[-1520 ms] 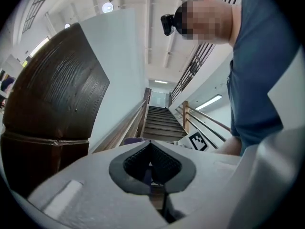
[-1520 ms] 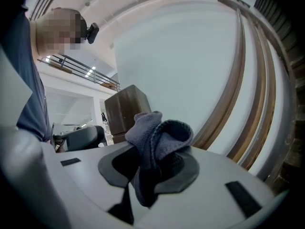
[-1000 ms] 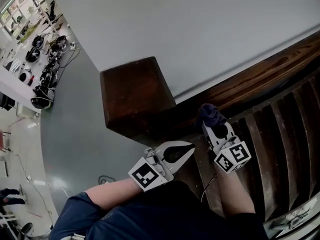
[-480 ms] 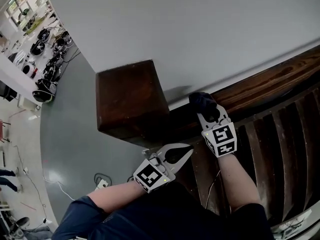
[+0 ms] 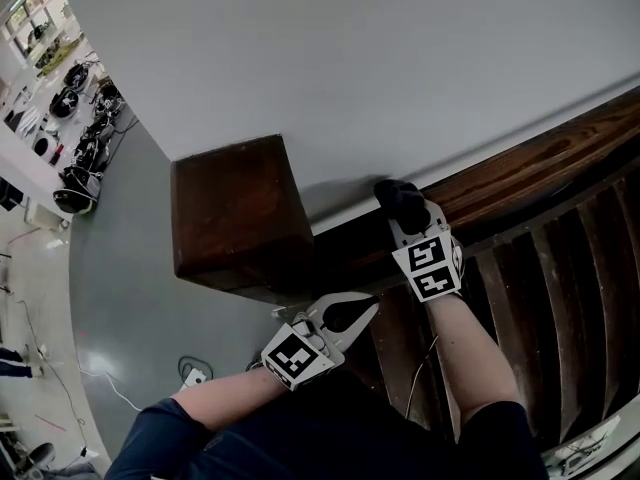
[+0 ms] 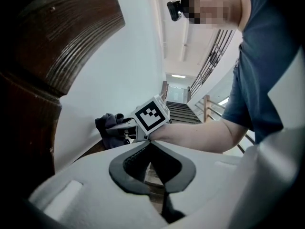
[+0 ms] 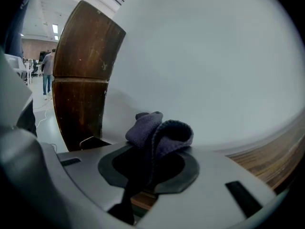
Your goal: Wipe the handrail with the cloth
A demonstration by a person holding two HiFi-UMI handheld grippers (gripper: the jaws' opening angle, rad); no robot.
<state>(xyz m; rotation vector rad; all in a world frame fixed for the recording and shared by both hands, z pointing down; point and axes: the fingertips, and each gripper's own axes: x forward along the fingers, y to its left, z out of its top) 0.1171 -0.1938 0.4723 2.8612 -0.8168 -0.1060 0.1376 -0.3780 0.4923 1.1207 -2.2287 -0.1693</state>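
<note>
Dark cloth (image 5: 400, 200): centre frame, pinched in right hand-held gripper (image 5: 408, 220), at lower end of handrail (image 5: 540, 163).
Left hand-held gripper (image 5: 368, 310): clenched, empty.
Technique: press cloth flat, stroke along rail.

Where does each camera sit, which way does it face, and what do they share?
Head view: on the head, facing down at handrail and post; shows forearms, left gripper, right gripper.
Left gripper view: on that gripper, facing the right one; shows shut empty jaws, an arm.
Right gripper view: on that gripper, facing wall and post; jaws shut on cloth.
All share the cloth.
</note>
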